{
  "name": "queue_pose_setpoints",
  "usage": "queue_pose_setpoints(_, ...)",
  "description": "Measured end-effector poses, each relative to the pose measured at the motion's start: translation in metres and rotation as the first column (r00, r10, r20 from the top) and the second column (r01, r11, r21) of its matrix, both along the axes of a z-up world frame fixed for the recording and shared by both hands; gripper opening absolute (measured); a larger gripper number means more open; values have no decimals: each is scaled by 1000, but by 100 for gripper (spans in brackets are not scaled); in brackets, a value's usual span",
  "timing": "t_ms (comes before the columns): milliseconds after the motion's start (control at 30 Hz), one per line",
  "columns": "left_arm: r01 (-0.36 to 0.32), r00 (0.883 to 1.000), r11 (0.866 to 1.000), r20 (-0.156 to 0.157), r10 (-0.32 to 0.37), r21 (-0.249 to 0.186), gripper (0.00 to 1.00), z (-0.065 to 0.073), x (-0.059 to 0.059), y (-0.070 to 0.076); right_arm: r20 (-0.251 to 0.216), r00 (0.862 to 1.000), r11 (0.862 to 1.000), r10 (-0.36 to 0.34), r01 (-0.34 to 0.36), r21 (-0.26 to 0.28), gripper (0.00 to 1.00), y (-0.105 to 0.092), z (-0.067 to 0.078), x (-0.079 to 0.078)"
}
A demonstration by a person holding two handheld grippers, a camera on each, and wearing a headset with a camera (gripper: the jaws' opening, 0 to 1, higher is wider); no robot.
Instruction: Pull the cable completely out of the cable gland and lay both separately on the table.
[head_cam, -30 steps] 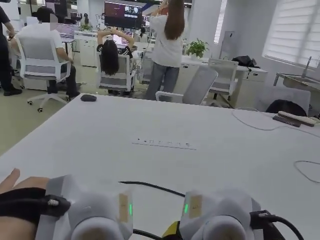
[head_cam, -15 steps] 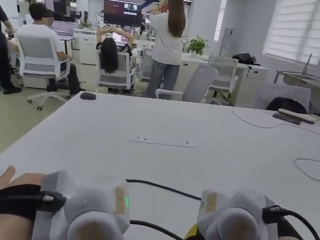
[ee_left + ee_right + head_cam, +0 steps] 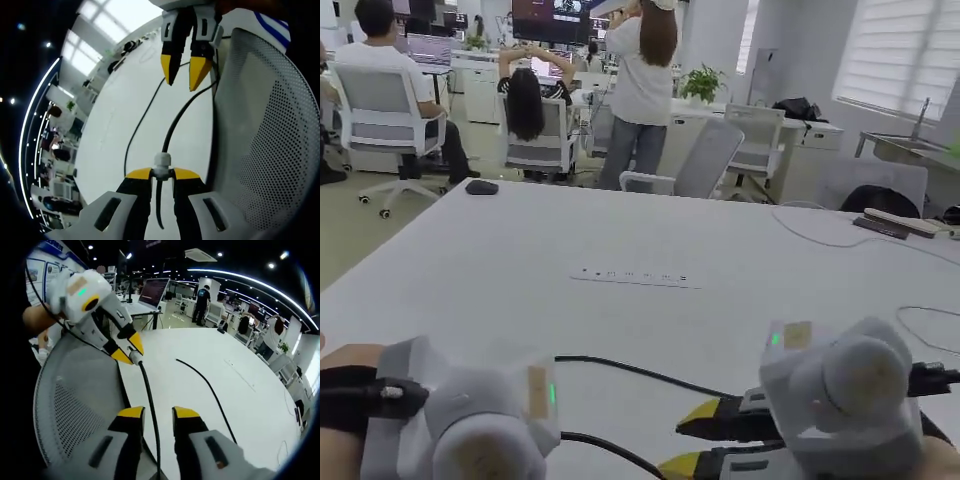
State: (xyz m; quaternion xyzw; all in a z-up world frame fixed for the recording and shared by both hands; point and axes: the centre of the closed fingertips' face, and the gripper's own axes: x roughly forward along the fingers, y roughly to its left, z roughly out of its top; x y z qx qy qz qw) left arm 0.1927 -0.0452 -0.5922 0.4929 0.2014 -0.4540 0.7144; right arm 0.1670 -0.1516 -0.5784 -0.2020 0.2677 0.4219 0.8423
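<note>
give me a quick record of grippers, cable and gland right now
left gripper: shut on cable gland
right gripper: open, jaws either side of cable, not clamped
cable: black, passes through gland, far length lying on white table
task state: cable not yet pulled out

left gripper [image 3: 161, 174]: white shell, black jaws wearing yellow tips
right gripper [image 3: 157, 413]: matching, green light [image 3: 775, 339] glowing at 10 o'clock, black lead [image 3: 932, 377] trailing at 3 o'clock
left wrist: black strap [image 3: 345, 400] wrapping it

White table [image 3: 650, 240], office chairs [image 3: 705, 165] (blinds right).
</note>
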Motion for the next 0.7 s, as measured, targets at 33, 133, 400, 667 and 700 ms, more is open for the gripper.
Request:
queue_pose_setpoints(33, -3, 1000, 1000, 0, 3, 0, 16, 0, 0, 1, -1, 1000, 1000, -18, 18, 12, 23, -5, 2, 1)
queue_pose_setpoints(133, -11, 1000, 1000, -1, 11, 4, 16, -2, 2, 6, 21, 994, 989, -107, 104, 107, 27, -26, 15, 10)
queue_pose_setpoints(400, -24, 1000, 1000, 14, 25, -8, 16, 0, 7, 9, 15, 810, 807, -586, 582, 98, 29, -180, -30, 34)
queue_pose_setpoints(667, 13, 1000, 1000, 3, -13, -18, 16, 1, 2, 2, -27, 535, 534, -845, 836, -126, 28, -308, -140, -2)
queue_pose_setpoints(700, 17, 1000, 1000, 6, -17, -14, 16, 1, 2, 1, -20, 530, 528, -848, 838, -136, 27, -315, -146, -4)
